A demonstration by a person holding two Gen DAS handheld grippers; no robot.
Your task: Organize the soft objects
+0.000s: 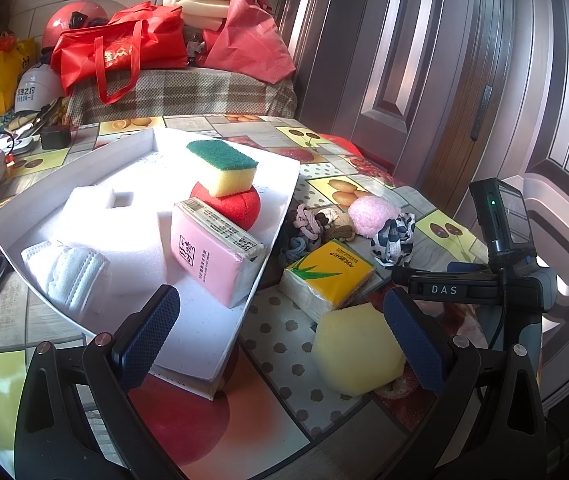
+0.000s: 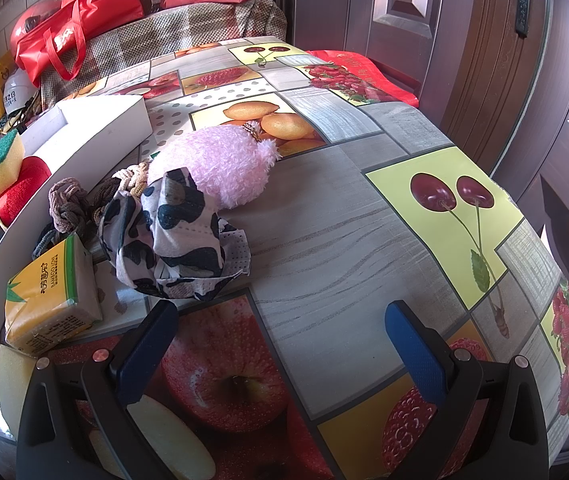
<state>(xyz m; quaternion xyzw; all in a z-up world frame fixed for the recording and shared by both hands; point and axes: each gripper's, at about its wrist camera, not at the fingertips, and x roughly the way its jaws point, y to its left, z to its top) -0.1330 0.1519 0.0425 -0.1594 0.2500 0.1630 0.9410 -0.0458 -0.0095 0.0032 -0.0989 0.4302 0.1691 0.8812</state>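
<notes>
Two tissue packs show: a pink one (image 1: 208, 252) with Chinese print lying in the white tray (image 1: 204, 356), and a yellow one (image 1: 330, 276) marked "BAMBOO LOVE" on the tablecloth (image 2: 324, 216) just beside the tray. Two sponges: a green-topped one (image 1: 226, 168) perched on a red ball (image 1: 240, 208) in the tray, and a plain yellow one (image 1: 358, 350) on the cloth, touching the left gripper's (image 1: 284, 336) right finger. The tray also holds white foam (image 1: 104, 216) and a white mask (image 1: 68, 272). Outside it lie a heap of braided hair ties (image 1: 312, 228), one pink plush (image 2: 220, 164) and one cow-print mask (image 2: 172, 232). The left gripper's jaws stand wide apart, gripping nothing. The right gripper (image 2: 284, 340) hovers over bare cloth, jaws also wide and empty; its body reads "DAS". A red bag (image 1: 120, 52) sits behind.
</notes>
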